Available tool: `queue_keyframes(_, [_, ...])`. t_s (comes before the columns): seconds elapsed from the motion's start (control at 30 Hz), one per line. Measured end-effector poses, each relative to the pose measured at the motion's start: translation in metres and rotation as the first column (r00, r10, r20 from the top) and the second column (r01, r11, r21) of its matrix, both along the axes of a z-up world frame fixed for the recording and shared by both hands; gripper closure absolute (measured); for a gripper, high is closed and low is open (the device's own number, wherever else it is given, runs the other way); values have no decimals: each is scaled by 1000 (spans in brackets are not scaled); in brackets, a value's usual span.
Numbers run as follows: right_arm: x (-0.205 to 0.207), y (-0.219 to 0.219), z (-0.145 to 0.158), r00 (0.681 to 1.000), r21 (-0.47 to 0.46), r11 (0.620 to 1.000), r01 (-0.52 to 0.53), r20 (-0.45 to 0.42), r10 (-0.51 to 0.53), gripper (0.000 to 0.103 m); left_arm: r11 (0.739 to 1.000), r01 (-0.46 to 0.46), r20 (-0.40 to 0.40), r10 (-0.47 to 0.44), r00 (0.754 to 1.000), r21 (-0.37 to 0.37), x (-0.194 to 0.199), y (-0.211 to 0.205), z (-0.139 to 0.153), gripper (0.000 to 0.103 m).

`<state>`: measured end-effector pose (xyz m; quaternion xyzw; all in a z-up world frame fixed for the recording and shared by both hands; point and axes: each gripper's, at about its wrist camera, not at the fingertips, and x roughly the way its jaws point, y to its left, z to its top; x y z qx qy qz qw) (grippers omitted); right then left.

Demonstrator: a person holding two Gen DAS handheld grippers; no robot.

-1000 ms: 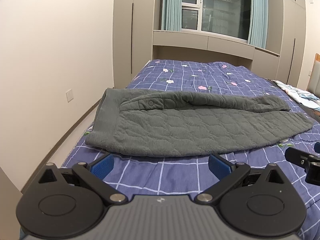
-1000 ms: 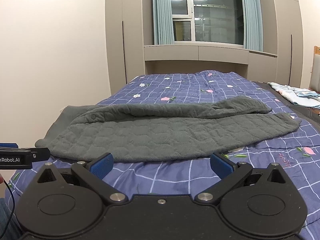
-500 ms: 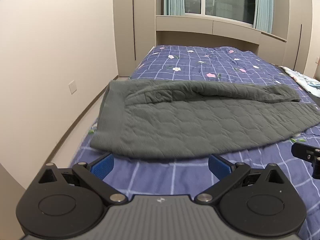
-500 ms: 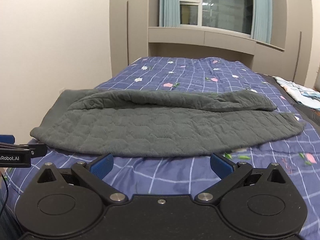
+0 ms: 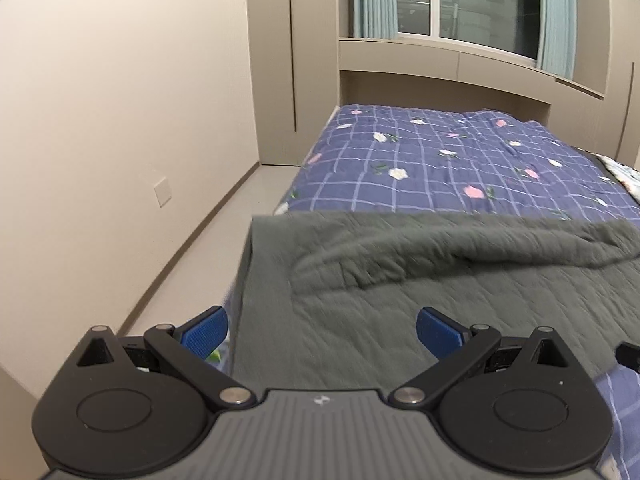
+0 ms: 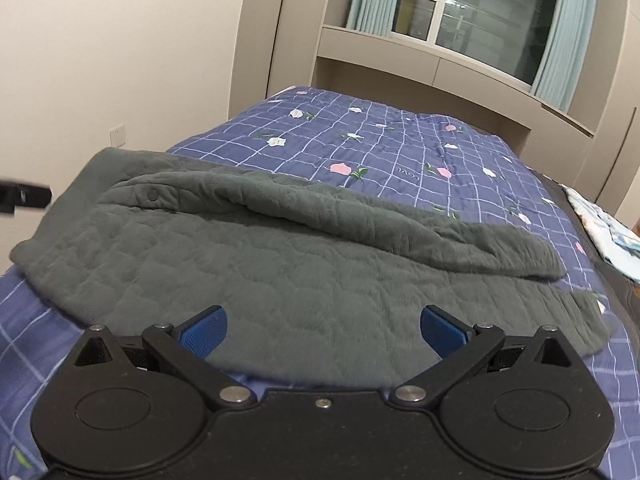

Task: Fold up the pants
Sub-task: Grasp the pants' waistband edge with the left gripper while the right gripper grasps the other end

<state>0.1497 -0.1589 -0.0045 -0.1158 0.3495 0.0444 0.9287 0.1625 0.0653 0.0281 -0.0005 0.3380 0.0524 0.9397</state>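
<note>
Floral checked bedspread point(image 6: 400, 148), curtained window point(image 6: 472, 16), wardrobe point(image 5: 292, 52)

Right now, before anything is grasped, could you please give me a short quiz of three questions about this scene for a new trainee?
1. True or false: the left gripper already holds the grey pants.
2. Multiple choice: the pants lie on A) the floor, B) the blue checked quilt, C) a chair.
3. Fill in: the button on the pants sits near the ____ end.

Key:
1. False; its jaws stand open over the waistband edge, as do those of the right gripper over the leg.
2. B.
3. Waistband.
</note>
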Motion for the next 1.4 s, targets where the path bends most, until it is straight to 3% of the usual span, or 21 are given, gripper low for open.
queue_keyframes(0.27, [65, -6, -6, 1000, -35, 999, -8, -7, 7, 0, 1000, -4, -36, 4, 999, 4, 76, 11, -12, 0])
queue_keyframes(0.53, [132, -24, -13, 1000, -22, 1000, -19, 22, 20, 0, 997, 48, -59, -45, 997, 66, 149, 17, -29, 0])
queue_keyframes(0.7, [167, -44, -17, 987, 58, 992, -110, 124, 102, 0, 978, 178, -100, -168, 981, 110, 192, 13, -41, 0])
queue_keyframes(0.8, [198, -60, -21, 979, 114, 980, -163, 140, 147, 0, 963, 242, -102, -231, 968, 118, 212, 15, -49, 0])
queue_keyframes(0.93, [250, -73, -33, 972, 161, 960, -228, 92, 216, 0, 929, 360, -117, -349, 930, 89, 238, 18, -59, 0])
queue_keyframes(1.07, [307, -74, -52, 942, 176, 934, -311, -75, 328, 0, 892, 447, -155, -433, 888, 67, 263, 23, -73, 0])
queue_keyframes(1.17, [337, -71, -66, 903, 149, 917, -369, -178, 392, 0, 849, 523, -206, -500, 841, 74, 280, 24, -84, 0])
queue_keyframes(1.27, [349, -68, -82, 881, 95, 917, -387, -256, 398, 1, 820, 568, -244, -539, 806, 66, 295, 24, -92, 0])
queue_keyframes(1.4, [365, -81, -93, 857, 154, 912, -380, -312, 410, 3, 804, 595, -274, -572, 773, 1, 315, 24, -98, 0])
